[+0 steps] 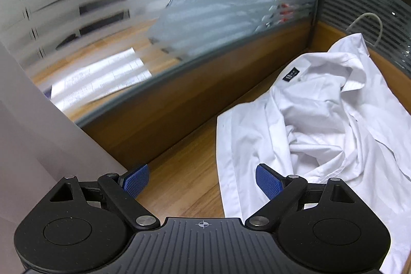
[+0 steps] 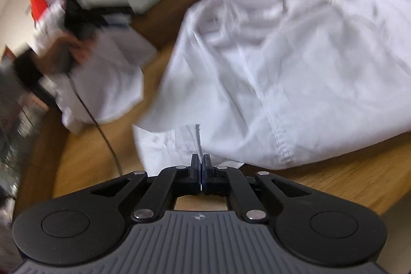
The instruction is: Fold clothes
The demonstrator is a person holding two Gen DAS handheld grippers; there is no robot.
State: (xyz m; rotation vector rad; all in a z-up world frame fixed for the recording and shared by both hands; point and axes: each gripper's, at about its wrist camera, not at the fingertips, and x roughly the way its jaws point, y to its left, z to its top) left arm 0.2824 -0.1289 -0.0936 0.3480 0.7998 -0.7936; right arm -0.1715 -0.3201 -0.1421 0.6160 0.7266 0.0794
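Observation:
A crumpled white shirt [image 1: 321, 120] lies on the wooden desk [image 1: 179, 179], collar and dark label toward the far corner. My left gripper [image 1: 203, 179] is open, blue pads apart, hovering over the shirt's near left edge and holding nothing. In the right wrist view the shirt [image 2: 282, 68] is bunched and blurred. My right gripper [image 2: 201, 161] is shut on a thin edge of the shirt's fabric, which sticks up between the fingertips. The person's left hand with the other gripper [image 2: 74, 43] shows at the left, blurred.
A frosted glass partition [image 1: 154, 4] on a wooden base borders the desk at the back and right. A grey panel [image 1: 38, 120] stands at the left. A white cable loop [image 1: 370, 25] hangs by the corner. A black cord [image 2: 102, 135] trails over the desk.

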